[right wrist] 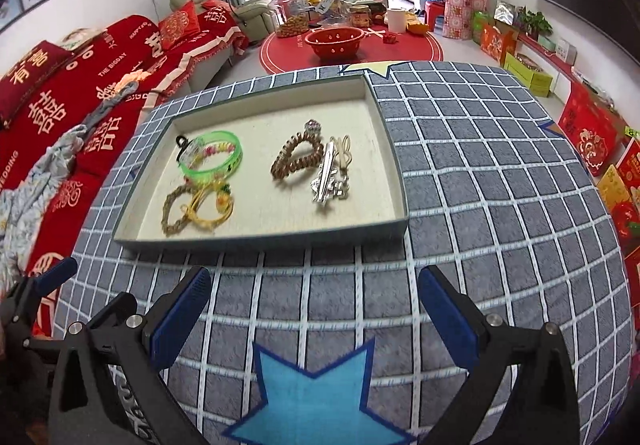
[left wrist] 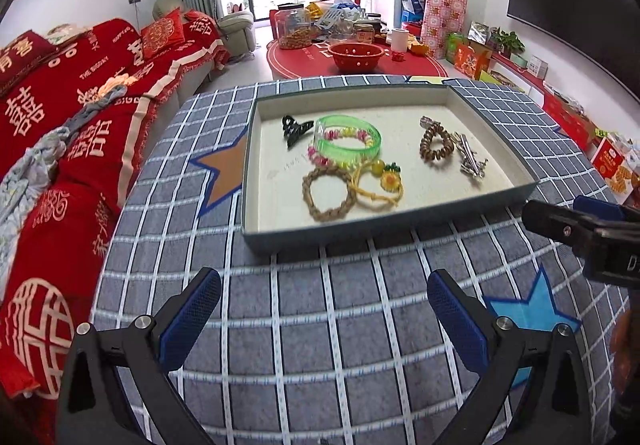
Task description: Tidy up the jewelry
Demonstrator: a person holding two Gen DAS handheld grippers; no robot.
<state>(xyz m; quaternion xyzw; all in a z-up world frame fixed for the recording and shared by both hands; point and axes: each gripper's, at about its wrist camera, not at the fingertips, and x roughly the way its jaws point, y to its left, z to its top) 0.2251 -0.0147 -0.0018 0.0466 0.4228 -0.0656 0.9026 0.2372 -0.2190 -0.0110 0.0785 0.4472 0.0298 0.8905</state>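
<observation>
Both grippers sit over the checked cloth [left wrist: 304, 325] on the near side of the tray [left wrist: 384, 217], nothing held. All the jewelry visible is already lying in the tray: green bangle [left wrist: 348, 139] with a bead bracelet inside it at the left, black hair claw [left wrist: 295, 129] just left of the bangle, braided rope ring [left wrist: 328, 191] and yellow cord piece [left wrist: 384, 181] nearer the front edge, brown coil hair tie [right wrist: 294, 159] and silver clips [right wrist: 330, 179] toward the right. No loose pieces on the cloth in either view.

Judging from this, the task is at or close to its end, or between picks. If anything is still to be sorted, the next move is a reach forward over the near wall and down onto one piece.

Left gripper [left wrist: 324, 317]: fingers wide apart, empty, angled down at the cloth. Right gripper [right wrist: 314, 309]: spread fully, empty, same downward tilt, beside the left one.
</observation>
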